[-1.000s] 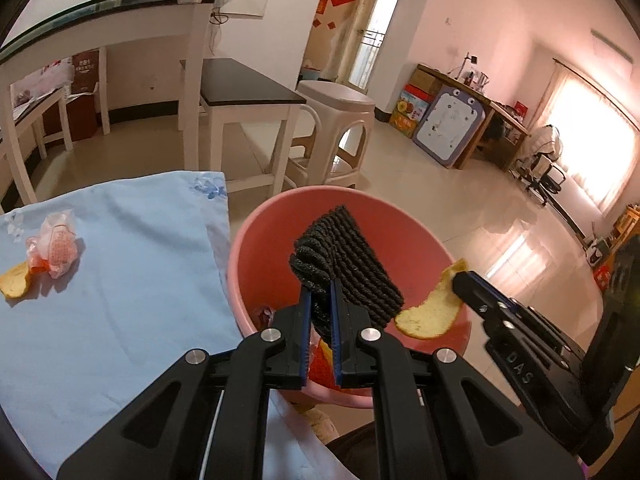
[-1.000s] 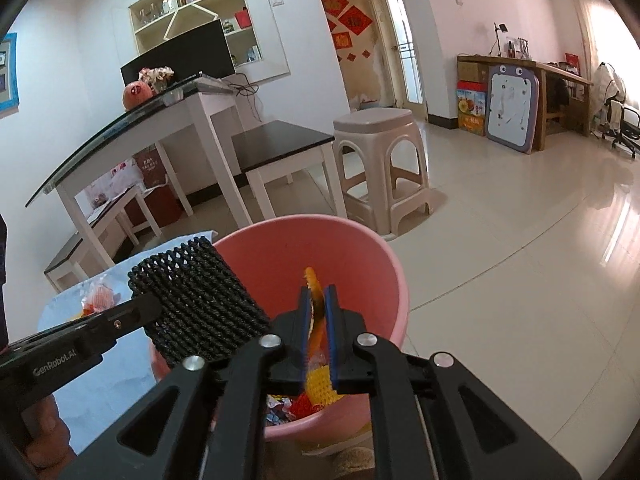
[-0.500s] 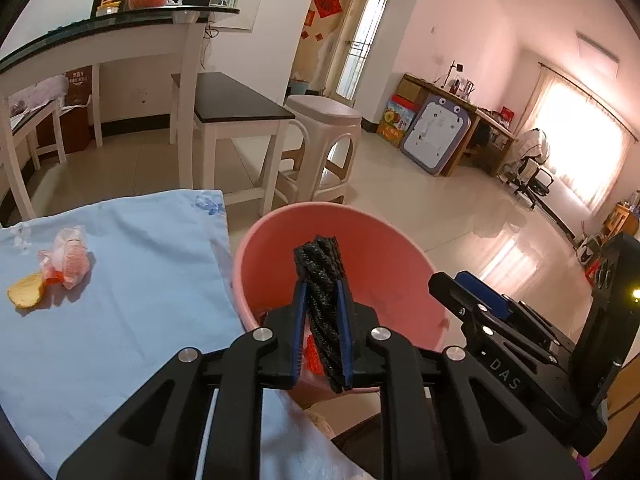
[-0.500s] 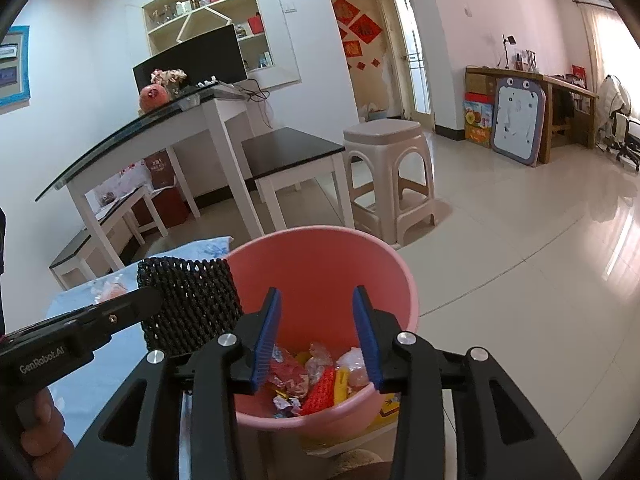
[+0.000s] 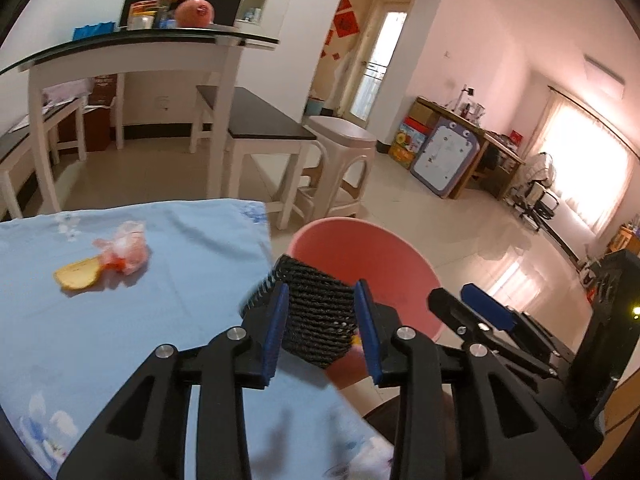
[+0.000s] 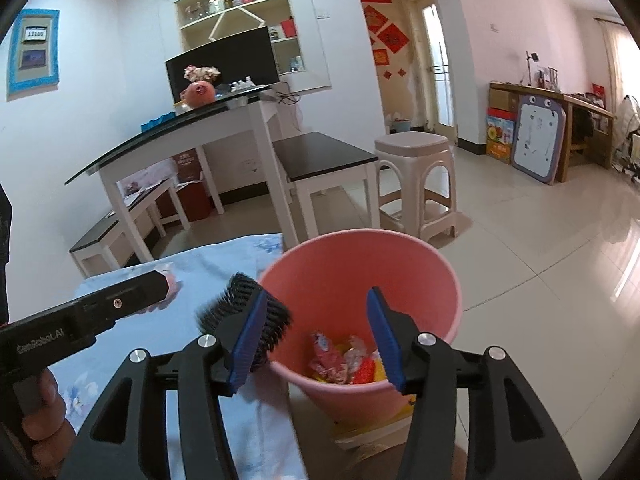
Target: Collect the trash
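Observation:
A black foam net point(image 5: 318, 320) sits loose between the blue pads of my left gripper point(image 5: 321, 285), whose jaws are opening; its left edge is blurred. From the right wrist view the net point(image 6: 276, 322) hangs over the near rim of the pink bin point(image 6: 352, 272). My right gripper point(image 6: 318, 292) is above the bin, jaws opening, with nothing between them. Wrappers and peel point(image 6: 344, 356) lie at the bin's bottom. On the blue tablecloth point(image 5: 160, 312) rest an orange peel point(image 5: 78, 274) and a crumpled plastic wrapper point(image 5: 124, 252).
The pink bin point(image 5: 360, 252) stands on the floor at the table's right edge. Behind it are a beige plastic stool point(image 5: 344, 148), a black-topped bench point(image 5: 260, 120) and a glass-topped table point(image 5: 132, 46). A person's hand point(image 6: 36, 420) grips the left tool.
Both grippers opened and drew back and up from the bin. The right one dropped its orange peel into the bin. The net went from pinched flat to loose between the left pads.

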`<state>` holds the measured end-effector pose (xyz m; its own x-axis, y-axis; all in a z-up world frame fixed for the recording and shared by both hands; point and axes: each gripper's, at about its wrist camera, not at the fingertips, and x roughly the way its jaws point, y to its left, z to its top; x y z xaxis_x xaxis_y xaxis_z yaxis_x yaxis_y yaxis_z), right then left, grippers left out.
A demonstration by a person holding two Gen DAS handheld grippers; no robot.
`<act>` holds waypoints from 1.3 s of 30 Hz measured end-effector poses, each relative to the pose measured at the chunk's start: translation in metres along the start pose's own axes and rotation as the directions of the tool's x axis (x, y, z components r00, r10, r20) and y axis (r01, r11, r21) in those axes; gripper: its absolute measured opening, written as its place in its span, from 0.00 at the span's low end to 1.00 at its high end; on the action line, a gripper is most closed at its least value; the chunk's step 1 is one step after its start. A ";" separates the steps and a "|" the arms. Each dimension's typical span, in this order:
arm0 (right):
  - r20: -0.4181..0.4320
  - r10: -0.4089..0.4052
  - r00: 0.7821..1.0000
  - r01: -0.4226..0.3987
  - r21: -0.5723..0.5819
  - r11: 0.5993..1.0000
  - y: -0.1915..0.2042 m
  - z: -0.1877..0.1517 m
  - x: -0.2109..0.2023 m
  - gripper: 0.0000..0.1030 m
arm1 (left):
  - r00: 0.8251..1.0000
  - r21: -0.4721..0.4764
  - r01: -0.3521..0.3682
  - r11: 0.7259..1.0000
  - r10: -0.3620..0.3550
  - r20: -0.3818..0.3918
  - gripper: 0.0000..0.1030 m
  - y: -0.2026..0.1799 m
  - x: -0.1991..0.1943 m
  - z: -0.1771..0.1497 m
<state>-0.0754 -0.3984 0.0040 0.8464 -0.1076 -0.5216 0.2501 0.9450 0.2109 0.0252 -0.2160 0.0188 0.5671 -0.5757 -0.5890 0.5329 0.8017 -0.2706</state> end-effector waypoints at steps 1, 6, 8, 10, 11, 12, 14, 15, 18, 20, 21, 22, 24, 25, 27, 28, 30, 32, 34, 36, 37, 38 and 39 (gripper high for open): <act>0.000 0.007 1.000 -0.007 -0.004 1.000 0.005 -0.001 -0.002 0.53 | 1.000 -0.002 -0.012 1.000 0.012 0.001 0.34 0.003 -0.004 -0.001; -0.016 0.053 0.998 -0.054 -0.023 0.998 0.033 -0.004 -0.007 0.58 | 0.997 -0.022 -0.074 0.997 0.075 0.011 0.34 0.023 -0.029 -0.009; -0.027 0.071 0.997 -0.072 -0.032 0.997 0.044 -0.005 -0.006 0.58 | 0.995 -0.029 -0.098 0.995 0.099 0.020 0.34 0.030 -0.039 -0.013; -0.034 0.083 0.996 -0.085 -0.047 0.995 0.056 -0.006 -0.005 0.59 | 0.993 -0.040 -0.115 0.993 0.116 0.022 0.34 0.038 -0.046 -0.015; -0.038 0.091 0.995 -0.093 -0.056 0.994 0.064 -0.007 -0.004 0.59 | 0.992 -0.051 -0.121 0.991 0.123 0.021 0.34 0.045 -0.052 -0.016; -0.041 0.098 0.994 -0.101 -0.061 0.993 0.070 -0.007 -0.003 0.59 | 0.992 -0.060 -0.125 0.990 0.126 0.022 0.34 0.049 -0.055 -0.017; -0.049 0.119 0.992 -0.123 -0.072 0.990 0.083 -0.008 -0.002 0.59 | 0.989 -0.076 -0.141 0.987 0.143 0.029 0.34 0.058 -0.064 -0.020; -0.052 0.128 0.990 -0.132 -0.078 0.988 0.090 -0.008 -0.001 0.59 | 0.987 -0.082 -0.154 0.985 0.157 0.034 0.34 0.062 -0.068 -0.022; -0.062 0.147 0.987 -0.152 -0.097 0.984 0.107 -0.009 0.001 0.59 | 0.982 -0.094 -0.181 0.979 0.185 0.044 0.34 0.072 -0.078 -0.025; -0.072 0.161 0.984 -0.168 -0.107 0.980 0.119 -0.012 0.002 0.59 | 0.978 -0.106 -0.198 0.974 0.204 0.050 0.34 0.080 -0.084 -0.027; -0.078 0.168 0.983 -0.176 -0.113 0.978 0.124 -0.013 0.003 0.59 | 0.977 -0.112 -0.203 0.973 0.209 0.051 0.34 0.084 -0.086 -0.029; -0.081 0.172 0.982 -0.181 -0.117 0.977 0.127 -0.014 0.004 0.59 | 0.976 -0.117 -0.204 0.972 0.211 0.051 0.34 0.087 -0.087 -0.029; -0.088 0.177 0.980 -0.187 -0.132 0.973 0.137 -0.016 0.006 0.59 | 0.974 -0.131 -0.213 0.968 0.221 0.049 0.34 0.096 -0.089 -0.031; -0.092 0.178 0.980 -0.190 -0.138 0.972 0.142 -0.017 0.007 0.59 | 0.973 -0.137 -0.216 0.967 0.225 0.048 0.34 0.099 -0.091 -0.032; -0.099 0.180 0.979 -0.193 -0.142 0.971 0.143 -0.017 0.009 0.60 | 0.972 -0.147 -0.220 0.964 0.229 0.046 0.34 0.104 -0.092 -0.033; -0.102 0.182 0.978 -0.195 -0.143 0.970 0.144 -0.018 0.010 0.60 | 0.972 -0.152 -0.223 0.963 0.232 0.044 0.34 0.107 -0.093 -0.034; -0.110 0.182 0.977 -0.197 -0.144 0.970 0.148 -0.019 0.012 0.60 | 0.971 -0.159 -0.227 0.961 0.236 0.042 0.34 0.111 -0.094 -0.036; -0.119 0.183 0.976 -0.199 -0.146 0.969 0.153 -0.020 0.016 0.60 | 0.970 -0.171 -0.230 0.958 0.240 0.038 0.34 0.117 -0.094 -0.037; -0.125 0.181 0.976 -0.199 -0.153 0.968 0.156 -0.021 0.019 0.60 | 0.969 -0.179 -0.233 0.956 0.243 0.035 0.34 0.122 -0.094 -0.038; -0.131 0.180 0.975 -0.200 -0.157 0.967 0.159 -0.021 0.023 0.60 | 0.968 -0.190 -0.239 0.952 0.248 0.029 0.34 0.128 -0.092 -0.039; -0.134 0.180 0.974 -0.200 -0.158 0.967 0.160 -0.022 0.025 0.60 | 0.968 -0.193 -0.240 0.951 0.249 0.026 0.34 0.131 -0.091 -0.039; -0.137 0.180 0.974 -0.201 -0.158 0.967 0.161 -0.022 0.027 0.60 | 0.968 -0.198 -0.242 0.950 0.251 0.022 0.34 0.135 -0.090 -0.039; -0.141 0.181 0.973 -0.202 -0.157 0.967 0.162 -0.023 0.029 0.60 | 0.967 -0.202 -0.245 0.948 0.253 0.018 0.34 0.138 -0.089 -0.040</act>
<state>-0.0206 -0.2415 0.0042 0.8030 0.1098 -0.5858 -0.0035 0.9837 0.1795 0.0235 -0.0474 0.0037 0.6951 -0.3568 -0.6242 0.2400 0.9335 -0.2664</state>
